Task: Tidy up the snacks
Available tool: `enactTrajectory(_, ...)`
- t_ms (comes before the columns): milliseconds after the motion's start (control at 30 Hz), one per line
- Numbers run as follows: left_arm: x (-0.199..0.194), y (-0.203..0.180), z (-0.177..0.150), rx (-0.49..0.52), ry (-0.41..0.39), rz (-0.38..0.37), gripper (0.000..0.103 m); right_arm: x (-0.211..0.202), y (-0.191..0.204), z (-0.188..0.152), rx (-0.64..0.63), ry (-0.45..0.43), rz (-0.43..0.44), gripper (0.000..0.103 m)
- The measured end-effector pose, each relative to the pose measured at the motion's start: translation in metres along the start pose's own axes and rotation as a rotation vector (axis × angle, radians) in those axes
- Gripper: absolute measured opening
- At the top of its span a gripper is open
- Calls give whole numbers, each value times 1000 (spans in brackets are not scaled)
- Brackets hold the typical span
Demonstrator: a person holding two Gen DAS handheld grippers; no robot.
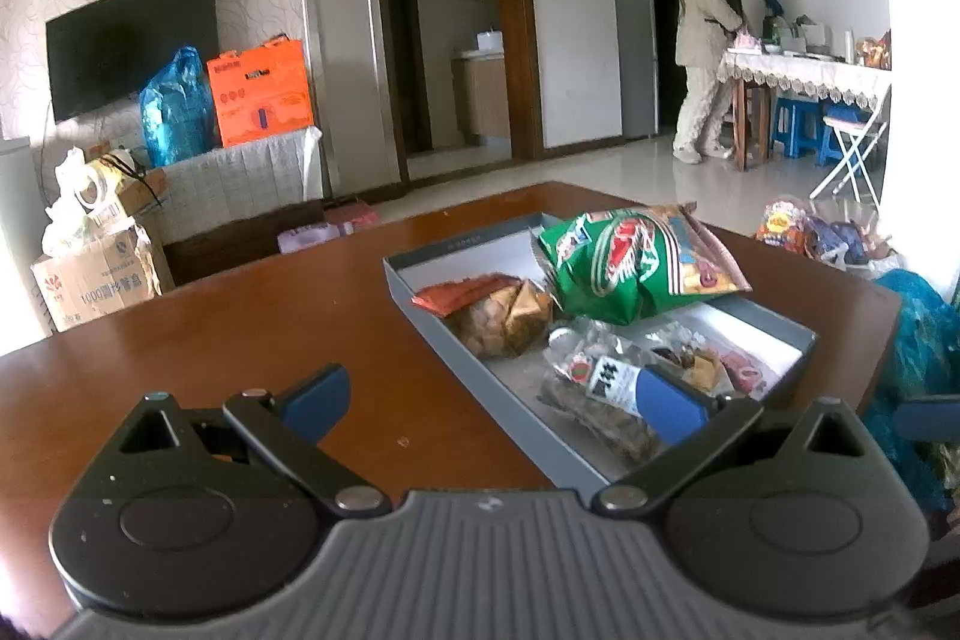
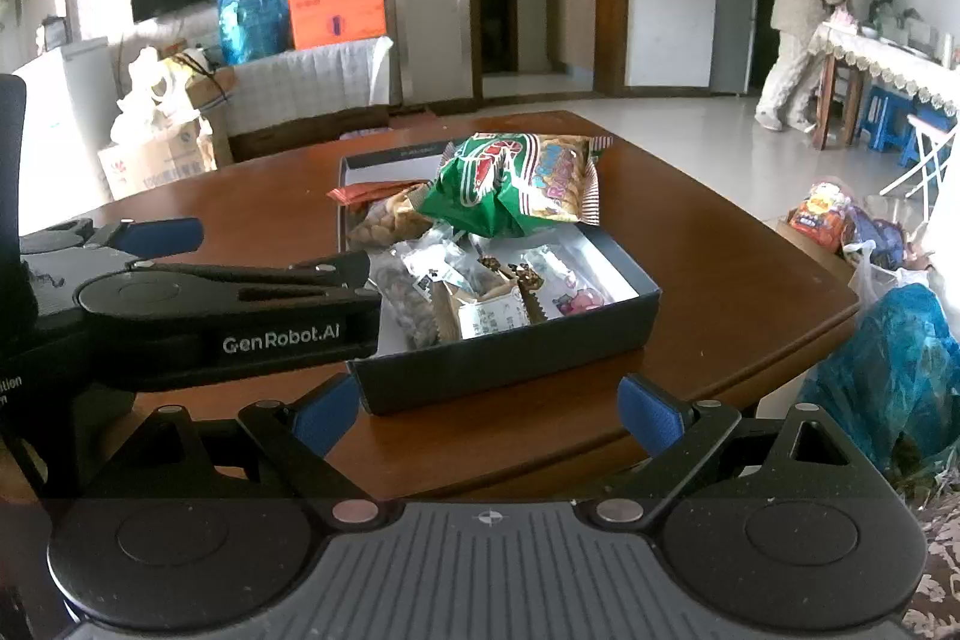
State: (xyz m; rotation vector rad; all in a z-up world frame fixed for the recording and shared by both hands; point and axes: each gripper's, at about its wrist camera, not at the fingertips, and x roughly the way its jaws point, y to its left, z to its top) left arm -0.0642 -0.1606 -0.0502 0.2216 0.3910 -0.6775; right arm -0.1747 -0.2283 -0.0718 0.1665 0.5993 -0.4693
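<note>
Here the snacks sit in a grey box (image 2: 510, 358) on the brown bench (image 1: 210, 340): a green bag (image 2: 510, 190) lies on top at the far end, small packets (image 2: 480, 292) nearer. The left gripper (image 1: 492, 394) spreads wide over the box's near corner; the right gripper (image 2: 486, 412) spreads wide just before it, both empty.

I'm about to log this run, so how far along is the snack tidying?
Mostly done, it seems: the green bag, nut packet and small wrapped snacks lie in the grey box on the table. Left gripper and right gripper are open, holding nothing. No loose snack shows on the tabletop.
</note>
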Motion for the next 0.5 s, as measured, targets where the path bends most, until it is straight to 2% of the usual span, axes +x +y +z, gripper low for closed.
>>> enactTrajectory(100, -1, 2, 1, -19, -23, 10, 103, 0, 0, 0, -1, 1, -2, 94)
enactTrajectory(333, 0, 3, 1, 0, -26, 22, 103, 0, 1, 0, -8, 1, -5, 95)
enactTrajectory(500, 4, 6, 0, -26, -11, 34, 103, 0, 1, 0, -11, 3, -3, 95)
